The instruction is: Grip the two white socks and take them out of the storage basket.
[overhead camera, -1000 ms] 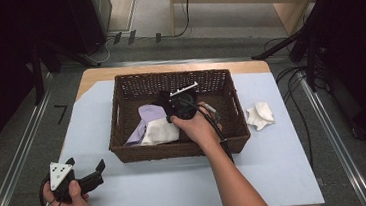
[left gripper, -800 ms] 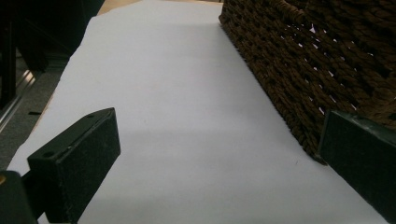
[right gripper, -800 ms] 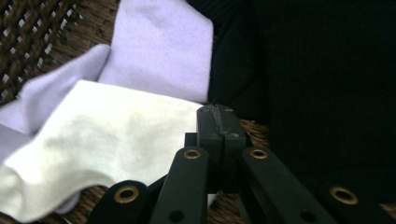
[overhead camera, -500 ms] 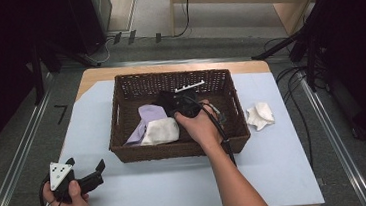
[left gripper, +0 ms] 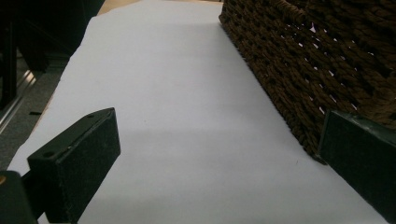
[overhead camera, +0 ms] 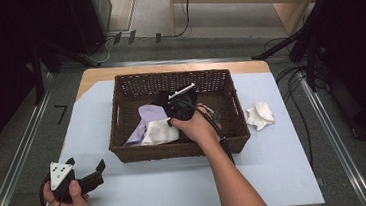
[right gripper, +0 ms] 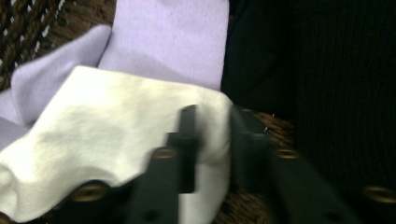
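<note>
The right gripper [right gripper: 212,140], its jaws having just been closing, now pinches the white cloth's [right gripper: 107,140] edge inside the wicker basket [overhead camera: 125,153]; lifting can follow.

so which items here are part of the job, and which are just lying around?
In play:
- right gripper, jaws just closed on the white cloth
- wicker basket
- lilac cloth and black cloth in the basket

Lying about:
- crumpled white cloth on the table right of the basket
- left gripper, open, idle

Crumpled white sock [right gripper: 116,135] — in the basket [overhead camera: 124,138], atop lavender cloth [right gripper: 173,37]
</note>
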A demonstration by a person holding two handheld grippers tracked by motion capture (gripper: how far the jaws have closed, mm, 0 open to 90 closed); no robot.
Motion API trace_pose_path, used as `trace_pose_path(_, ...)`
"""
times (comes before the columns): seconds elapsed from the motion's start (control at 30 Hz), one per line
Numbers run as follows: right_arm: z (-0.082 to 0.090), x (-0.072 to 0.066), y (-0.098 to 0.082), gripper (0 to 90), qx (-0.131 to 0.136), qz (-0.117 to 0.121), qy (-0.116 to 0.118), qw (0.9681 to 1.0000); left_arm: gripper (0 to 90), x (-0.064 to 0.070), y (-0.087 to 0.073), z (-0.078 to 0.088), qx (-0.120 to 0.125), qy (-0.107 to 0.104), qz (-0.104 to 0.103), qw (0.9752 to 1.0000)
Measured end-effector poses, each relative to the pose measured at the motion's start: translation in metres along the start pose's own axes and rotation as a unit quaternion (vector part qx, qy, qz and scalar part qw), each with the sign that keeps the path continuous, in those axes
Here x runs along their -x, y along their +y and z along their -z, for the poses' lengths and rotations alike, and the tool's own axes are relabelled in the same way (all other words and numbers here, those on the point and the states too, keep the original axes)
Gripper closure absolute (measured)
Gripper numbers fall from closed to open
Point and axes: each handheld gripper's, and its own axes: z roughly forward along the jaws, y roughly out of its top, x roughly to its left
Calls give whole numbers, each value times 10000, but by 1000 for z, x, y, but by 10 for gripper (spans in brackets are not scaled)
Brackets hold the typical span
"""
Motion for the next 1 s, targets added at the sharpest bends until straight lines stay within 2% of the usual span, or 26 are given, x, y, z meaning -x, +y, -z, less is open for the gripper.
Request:
trace_pose_path(0.03,1,0,0,860,-66,94,-73,9999,0,0,0,0,2,0,-2,10000)
trace_pose_path(0.07,4,1,0,868,-96,214,-334,9992,0,0,0,0,-2,1,-5,10000)
trace_pose_path(0.13,7,1,0,870,10,249,-427,9988,0,0,0,0,-3,5,-9,10000)
trace_pose_path(0.17,15,3,0,870,366,199,-590,9974,0,0,0,0,1,4,-8,10000)
trace_pose_path(0.2,15,3,0,870,366,199,-590,9974,0,0,0,0,7,8,-3,10000)
trace_pose_path(0.23,24,7,0,870,799,149,-956,9921,0,0,0,0,15,11,-3,10000)
trace_pose_path(0.27,24,7,0,870,799,149,-956,9921,0,0,0,0,25,10,-4,10000)
trace_pose_path(0.3,30,9,0,870,1008,43,-1192,9877,0,0,0,0,27,6,-3,10000)
trace_pose_path(0.33,35,10,-1,869,1199,-16,-1472,9818,0,0,0,0,26,6,-5,10000)
trace_pose_path(0.37,40,12,-2,869,1356,-62,-1810,9741,0,0,0,0,18,2,3,10000)
trace_pose_path(0.4,44,12,-3,868,1492,-87,-2155,9650,0,0,0,0,17,8,-8,10000)
trace_pose_path(0.43,46,11,-4,866,1623,-114,-2326,9589,0,0,0,0,15,3,-2,10000)
trace_pose_path(0.47,46,10,-4,862,1659,-127,-2216,9608,0,0,0,0,14,-5,-1,10000)
trace_pose_path(0.53,39,8,-3,831,1484,-10,-1750,9733,0,0,0,0,8,-14,2,10000)
trace_pose_path(0.57,36,6,-3,804,1404,91,-1560,9777,0,0,0,0,11,-8,7,10000)
trace_pose_path(0.67,29,3,-2,709,1288,161,-1031,9862,0,0,0,0,7,-12,10,10000)
trace_pose_path(0.73,23,1,-1,623,1182,200,-745,9900,0,0,0,0,3,-4,7,10000)
trace_pose_path(0.8,16,-2,-1,529,944,316,-638,9930,0,0,0,0,10,-1,1,10000)
trace_pose_path(0.87,11,-3,0,457,837,433,-658,9934,0,0,0,0,-13,20,-15,10000)
trace_pose_path(0.93,10,-1,2,394,802,336,-518,9949,0,0,0,0,-22,21,-24,10000)
trace_pose_path(1.0,10,1,5,333,877,204,-442,9950,0,0,0,0,-24,17,-24,10000)
